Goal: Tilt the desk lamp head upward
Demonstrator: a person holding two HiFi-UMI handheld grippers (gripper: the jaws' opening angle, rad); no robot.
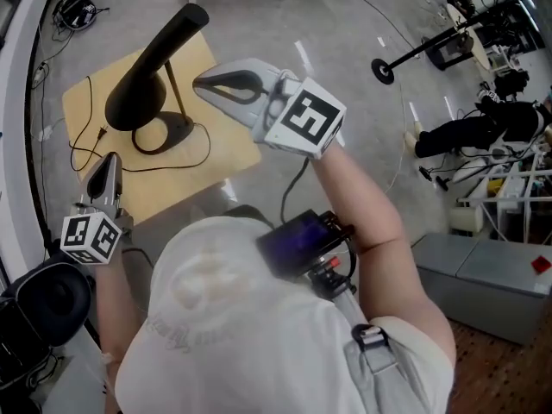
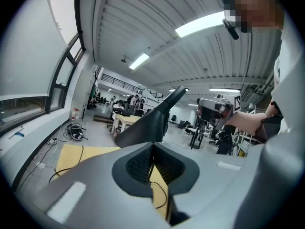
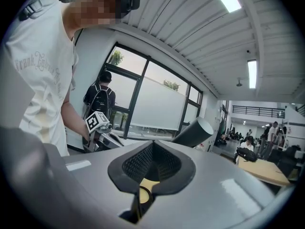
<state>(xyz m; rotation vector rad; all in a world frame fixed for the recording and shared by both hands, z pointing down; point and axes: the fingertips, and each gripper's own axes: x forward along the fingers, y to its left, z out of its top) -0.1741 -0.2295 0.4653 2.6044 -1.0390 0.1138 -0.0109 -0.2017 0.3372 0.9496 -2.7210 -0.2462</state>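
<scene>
Looking down from my head, a black desk lamp stands on a pale wooden board (image 1: 226,149) laid on a grey floor. The lamp head (image 1: 153,65) is a long cone that slants across the board, its wide mouth toward me and to the left, its narrow end pointing away. Under it, a thin stem (image 1: 175,91) runs down to a ring-shaped base (image 1: 164,133). A black cord (image 1: 84,149) loops over the board from the base.

My right gripper (image 1: 200,84) reaches in from the right with its jaws pressed together and nothing between them. Its tip sits just beside the stem, right of the lamp head. I cannot tell whether it touches. In the right gripper view, the lamp head rises past the closed jaws, up and to the right.

My left gripper (image 1: 109,159) is lower and to the left, at the near edge of the board and apart from the lamp. Its jaws are also clenched on nothing. In the left gripper view, the lamp head looms just above the jaws, with my right gripper beyond it.
</scene>
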